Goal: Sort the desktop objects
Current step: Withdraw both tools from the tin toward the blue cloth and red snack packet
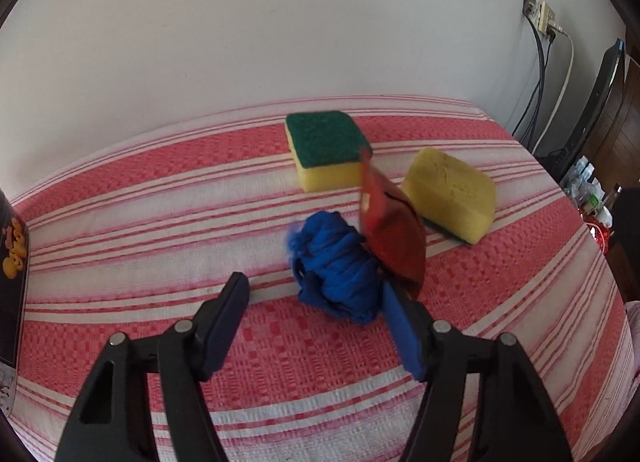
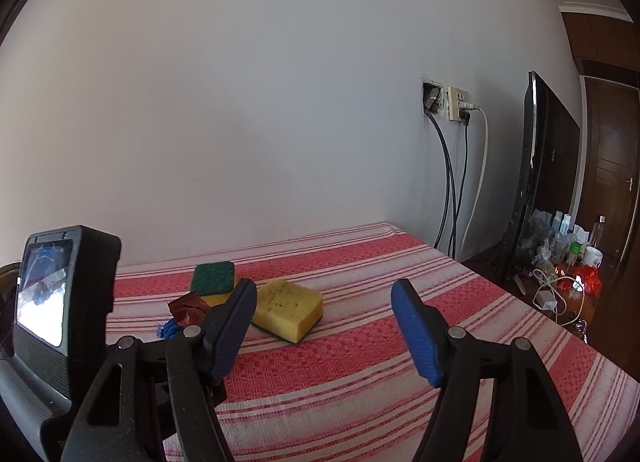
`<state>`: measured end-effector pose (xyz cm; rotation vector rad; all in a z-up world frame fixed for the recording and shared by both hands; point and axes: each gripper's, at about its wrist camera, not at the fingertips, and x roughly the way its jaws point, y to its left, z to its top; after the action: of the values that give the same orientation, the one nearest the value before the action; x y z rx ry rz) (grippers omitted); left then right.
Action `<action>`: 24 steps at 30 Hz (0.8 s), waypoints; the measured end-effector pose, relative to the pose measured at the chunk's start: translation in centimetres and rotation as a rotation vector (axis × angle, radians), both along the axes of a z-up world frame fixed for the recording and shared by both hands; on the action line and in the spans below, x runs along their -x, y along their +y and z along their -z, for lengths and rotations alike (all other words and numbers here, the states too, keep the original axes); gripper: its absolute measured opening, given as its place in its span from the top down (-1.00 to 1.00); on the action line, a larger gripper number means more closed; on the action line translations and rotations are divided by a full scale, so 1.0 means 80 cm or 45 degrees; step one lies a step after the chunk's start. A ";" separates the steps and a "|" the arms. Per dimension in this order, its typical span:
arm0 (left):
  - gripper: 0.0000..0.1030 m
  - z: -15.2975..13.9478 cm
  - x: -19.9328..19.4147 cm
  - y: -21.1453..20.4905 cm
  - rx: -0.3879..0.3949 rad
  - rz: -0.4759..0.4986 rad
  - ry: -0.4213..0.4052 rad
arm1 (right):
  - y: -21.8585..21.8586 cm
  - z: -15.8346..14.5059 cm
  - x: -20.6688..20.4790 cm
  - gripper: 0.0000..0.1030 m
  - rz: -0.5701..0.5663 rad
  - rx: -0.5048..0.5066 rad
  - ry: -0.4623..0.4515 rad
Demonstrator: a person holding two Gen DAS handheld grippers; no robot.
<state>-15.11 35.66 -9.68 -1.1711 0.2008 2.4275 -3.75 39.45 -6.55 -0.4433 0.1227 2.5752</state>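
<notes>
- Step in hand, as judged: picking the blue cloth bundle (image 1: pixel 336 266) off the counter (image 1: pixel 120 230), covered in a red-striped cloth.
- Left claw (image 1: pixel 316 294) stood half open. The bundle sat near its right pad (image 1: pixel 402 326), touching or nearly so; the left pad (image 1: pixel 228 318) was well apart from it. No grip yet.
- Red wrapper (image 1: pixel 394 230) leaned against the bundle's far side, just beside that right pad.
- Green-topped sponge (image 1: pixel 326 148) and yellow sponge (image 1: pixel 450 192) lay behind, near each other, untouched.
- Right claw (image 2: pixel 324 330) hung half open and empty, near the yellow sponge.
- Next move called for: centre the left claw on the bundle, keep the wrapper out, then close.
- Where sorted items go: cannot tell.
</notes>
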 end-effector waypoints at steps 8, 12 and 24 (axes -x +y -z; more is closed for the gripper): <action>0.53 -0.005 -0.004 -0.015 -0.106 0.031 -0.020 | 0.009 0.002 -0.004 -0.40 -0.006 0.067 0.008; 0.53 -0.016 -0.012 -0.034 -0.177 0.014 0.040 | 0.012 0.002 -0.007 -0.40 -0.031 0.103 0.029; 0.53 -0.052 -0.029 -0.082 -0.176 -0.080 0.420 | 0.002 0.007 0.000 -0.40 -0.032 0.055 -0.004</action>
<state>-12.77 29.09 -5.49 -0.7242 0.0935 2.6314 -3.75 39.58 -7.08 -0.4674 0.1733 2.6008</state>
